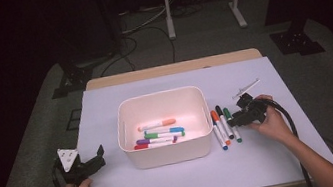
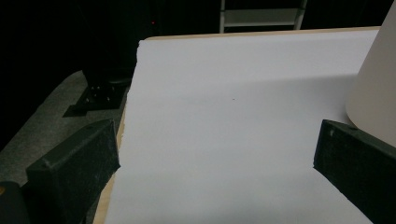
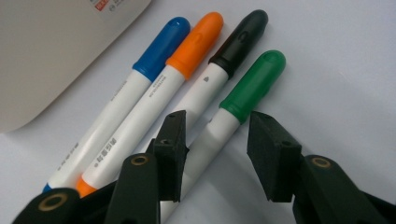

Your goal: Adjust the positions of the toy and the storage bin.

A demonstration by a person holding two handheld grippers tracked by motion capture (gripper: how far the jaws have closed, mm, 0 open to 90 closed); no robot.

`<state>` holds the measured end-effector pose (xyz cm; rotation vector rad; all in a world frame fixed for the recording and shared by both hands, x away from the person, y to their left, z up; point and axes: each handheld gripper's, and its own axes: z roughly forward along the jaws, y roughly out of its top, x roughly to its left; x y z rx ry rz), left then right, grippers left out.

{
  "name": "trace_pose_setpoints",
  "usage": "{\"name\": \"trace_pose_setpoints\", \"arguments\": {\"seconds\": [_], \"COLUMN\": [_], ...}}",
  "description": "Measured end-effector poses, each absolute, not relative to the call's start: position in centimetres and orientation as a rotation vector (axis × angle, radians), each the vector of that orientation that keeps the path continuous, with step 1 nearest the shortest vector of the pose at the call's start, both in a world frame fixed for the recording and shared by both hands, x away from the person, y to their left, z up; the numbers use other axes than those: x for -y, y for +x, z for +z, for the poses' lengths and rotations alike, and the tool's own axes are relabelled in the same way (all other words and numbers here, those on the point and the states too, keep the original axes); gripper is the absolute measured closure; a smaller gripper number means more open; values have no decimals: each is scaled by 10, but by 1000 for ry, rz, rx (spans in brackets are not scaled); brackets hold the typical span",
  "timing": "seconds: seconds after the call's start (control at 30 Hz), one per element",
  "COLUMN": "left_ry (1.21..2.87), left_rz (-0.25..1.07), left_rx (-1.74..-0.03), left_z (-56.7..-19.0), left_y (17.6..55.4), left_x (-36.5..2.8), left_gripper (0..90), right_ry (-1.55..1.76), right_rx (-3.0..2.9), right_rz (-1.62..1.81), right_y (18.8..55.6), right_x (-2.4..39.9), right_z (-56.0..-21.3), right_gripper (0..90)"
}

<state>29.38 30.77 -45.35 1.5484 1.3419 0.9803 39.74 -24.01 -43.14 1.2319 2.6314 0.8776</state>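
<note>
Green marker (image 3: 238, 109) btwn right claw (image 3: 217, 140) jaws, w/o contact.

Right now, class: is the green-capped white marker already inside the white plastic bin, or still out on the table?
Out. The green-capped white marker lies on the white sheet beside the white plastic bin, between the right gripper's open jaws.

A white sheet (image 1: 266, 158) lies under the left tongs (image 1: 97, 156) and the right tongs (image 1: 233, 121). Far beyond both stand 2 white frame legs (image 1: 169, 17), with cables (image 1: 143, 23) on the floor. A black base (image 1: 71, 80) sits beyond the left tongs.
</note>
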Motion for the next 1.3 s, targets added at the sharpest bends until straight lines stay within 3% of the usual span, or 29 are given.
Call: {"name": "trace_pose_setpoints", "arguments": {"seconds": [0.27,0.6,0.83,1.3], "left_ry": [1550,1554,1551,1555], "left_rz": [981,986,984,985], "left_rx": [-1343,-1342,-1343,-1342], "left_z": [-454,-454,-454,-453], "left_y": [294,294,294,294], "left_x": [-308,-307,-307,-307], "left_gripper": [0,0,0,0], "right_ry": [1265,1327,1351,1269], "right_rx": [-2579,-2502,-2527,-2556], "right_rz": [804,731,761,941], "right_y": [391,383,382,358], "right_x": [259,286,290,281], "right_z": [-433,-435,-432,-380], "right_gripper": [587,741,755,758]}}
